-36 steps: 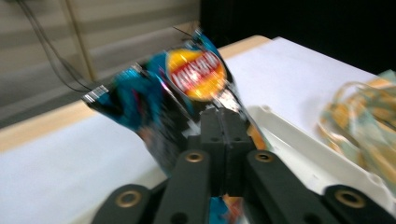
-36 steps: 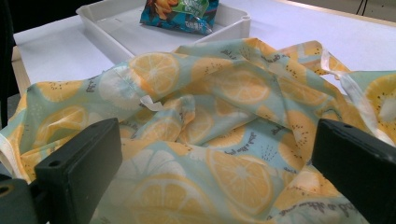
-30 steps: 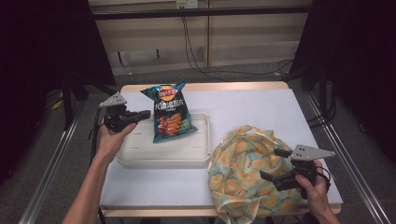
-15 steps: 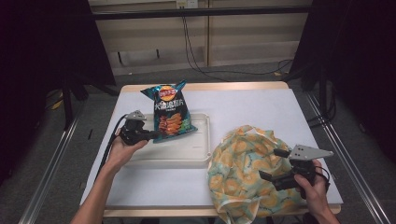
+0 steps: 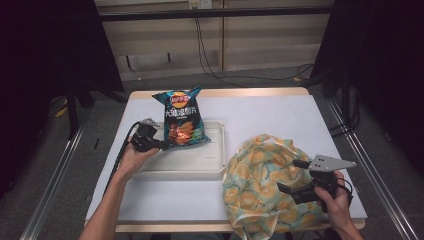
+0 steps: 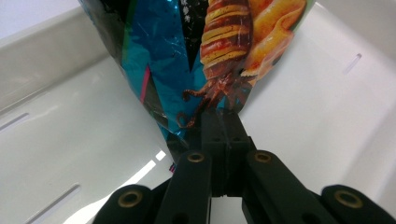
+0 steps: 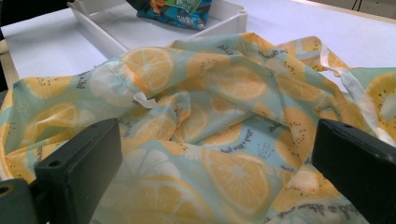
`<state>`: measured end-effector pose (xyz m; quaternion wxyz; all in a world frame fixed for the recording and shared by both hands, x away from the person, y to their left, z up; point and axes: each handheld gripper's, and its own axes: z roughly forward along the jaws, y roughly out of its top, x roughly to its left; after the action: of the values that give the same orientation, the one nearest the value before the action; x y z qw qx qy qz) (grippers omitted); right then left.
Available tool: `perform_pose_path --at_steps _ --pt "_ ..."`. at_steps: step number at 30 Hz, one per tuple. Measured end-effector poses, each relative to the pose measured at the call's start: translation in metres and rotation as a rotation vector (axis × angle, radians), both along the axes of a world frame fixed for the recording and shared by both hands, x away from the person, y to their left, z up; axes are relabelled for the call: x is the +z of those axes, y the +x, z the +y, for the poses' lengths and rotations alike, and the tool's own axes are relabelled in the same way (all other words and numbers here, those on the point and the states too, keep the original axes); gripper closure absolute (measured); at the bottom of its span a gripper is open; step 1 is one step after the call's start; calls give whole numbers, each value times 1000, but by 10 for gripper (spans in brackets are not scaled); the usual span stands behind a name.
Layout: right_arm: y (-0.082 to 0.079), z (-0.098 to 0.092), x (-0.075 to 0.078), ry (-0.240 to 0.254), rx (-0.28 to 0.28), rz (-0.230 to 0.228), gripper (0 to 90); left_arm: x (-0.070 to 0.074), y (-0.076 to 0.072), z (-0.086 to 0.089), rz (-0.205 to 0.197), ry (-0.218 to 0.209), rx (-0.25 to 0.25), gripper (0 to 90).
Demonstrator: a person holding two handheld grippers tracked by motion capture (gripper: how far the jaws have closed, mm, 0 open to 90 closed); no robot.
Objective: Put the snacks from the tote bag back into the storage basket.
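The left claw [image 6: 219,128] is seen from behind, its two black jaws brought together on the bottom edge of a crisp bag [image 6: 196,51]. The bag is held up by that pinched edge and hangs tilted, with its blue foil side turned left and a printed squid (brown and orange, tentacles pointing down) just above the jaw tips. Beneath and around the bag a white tray [image 6: 322,102] is seen, its raised wall running along the upper left and narrow slots cut into its floor.
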<state>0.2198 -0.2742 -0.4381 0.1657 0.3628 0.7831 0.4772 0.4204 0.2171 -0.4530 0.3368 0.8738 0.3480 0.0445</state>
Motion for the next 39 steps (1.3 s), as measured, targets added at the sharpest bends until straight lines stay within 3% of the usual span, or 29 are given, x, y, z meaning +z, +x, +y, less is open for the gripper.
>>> perform_pose_path --at_steps 2,6,7,10,14,15,19,21,23,27,33,35,39 --pt "-1 1 1 2 3 -1 11 2 2 -1 -10 27 -1 900" --pt "-1 2 0 -2 10 -1 11 1 7 -2 5 7 17 900" --pt "-1 2 0 -1 10 -1 11 2 8 -2 3 21 9 900" --pt "-1 1 0 1 8 -1 11 0 9 -2 9 -14 42 900" --pt "-1 1 0 0 9 -1 11 0 11 3 5 -6 39 900" --pt "-1 1 0 1 12 -3 11 -1 11 3 -3 -10 61 900" --pt "-1 1 0 3 11 -3 11 0 10 8 6 -68 84 891" --pt "-1 1 1 5 8 -4 11 2 8 13 -13 -104 83 877" --pt "-1 0 0 8 9 -3 11 4 5 16 -13 -114 78 870" --pt "-1 0 1 7 8 -3 11 8 -3 20 -60 -143 83 821" --pt "-1 0 1 11 2 -8 11 22 -16 24 -134 -205 88 620" --pt "-2 -1 2 15 -3 -8 11 27 -21 25 -147 -222 94 496" --pt "-2 -2 2 21 -4 -9 11 40 -34 26 -209 -221 115 325"
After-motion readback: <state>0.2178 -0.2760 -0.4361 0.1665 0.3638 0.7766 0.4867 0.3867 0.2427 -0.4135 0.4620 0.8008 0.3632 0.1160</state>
